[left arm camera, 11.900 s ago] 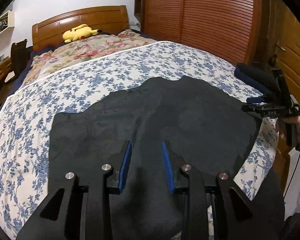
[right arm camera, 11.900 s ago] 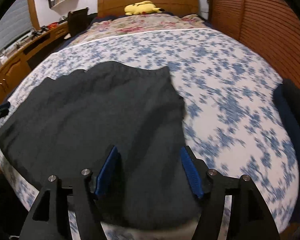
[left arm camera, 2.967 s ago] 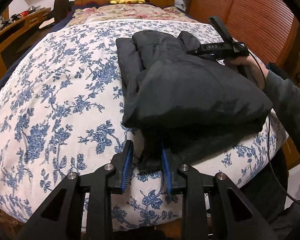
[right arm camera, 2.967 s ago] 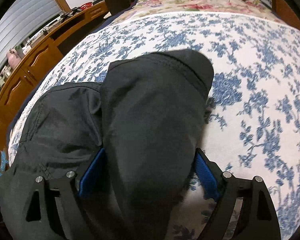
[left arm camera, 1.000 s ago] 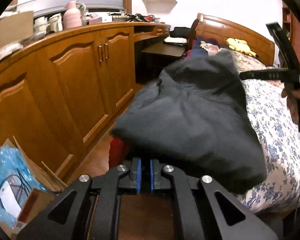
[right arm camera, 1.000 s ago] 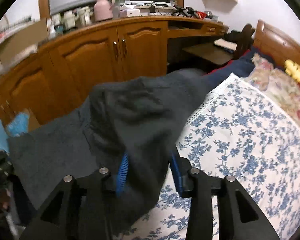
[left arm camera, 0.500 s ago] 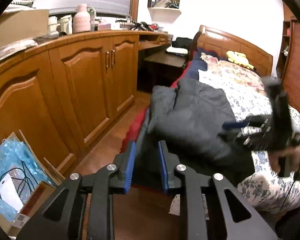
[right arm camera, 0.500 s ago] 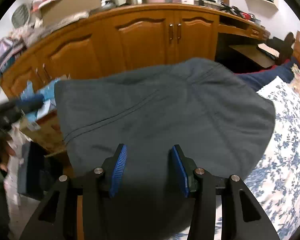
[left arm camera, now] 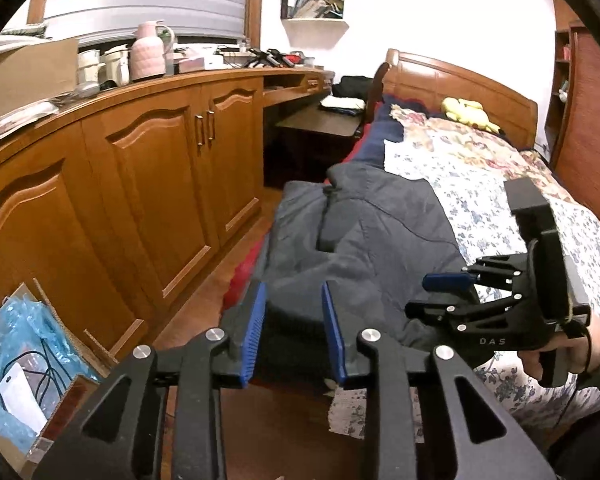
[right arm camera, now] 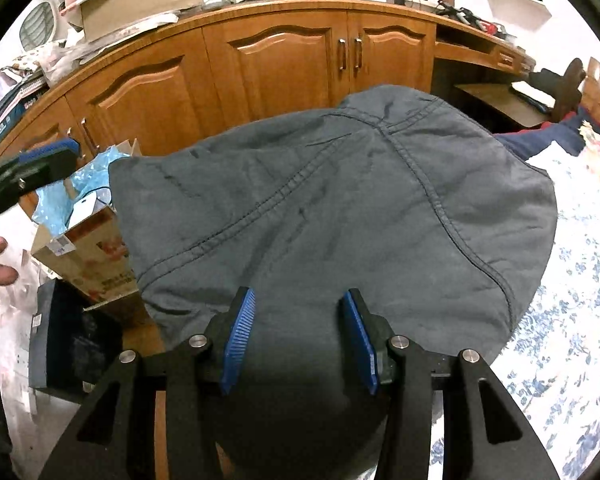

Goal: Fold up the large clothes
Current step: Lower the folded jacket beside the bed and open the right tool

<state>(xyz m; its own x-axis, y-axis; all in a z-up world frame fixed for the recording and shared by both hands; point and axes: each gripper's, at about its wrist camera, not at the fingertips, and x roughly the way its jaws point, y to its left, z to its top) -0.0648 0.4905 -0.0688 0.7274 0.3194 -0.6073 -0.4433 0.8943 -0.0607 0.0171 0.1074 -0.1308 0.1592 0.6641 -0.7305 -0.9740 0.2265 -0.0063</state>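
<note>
My left gripper (left arm camera: 293,334) is opening, jaws narrowly apart, pads off the folded dark jacket (left arm camera: 364,240), which sits at the bed's (left arm camera: 480,184) edge at twelve o'clock so the bundle keeps its shape. My right gripper (right arm camera: 298,342) hangs half-spread over the cloth, gripping nothing that I can see. A second ago the left was clamped on the bundle, carried beside the cabinets (left arm camera: 148,184) at nine o'clock.

Two close wrist views over the bed's (left arm camera: 500,184) corner, sharing dark folded garment (left arm camera: 380,240) and cabinets (right arm camera: 284,64).
</note>
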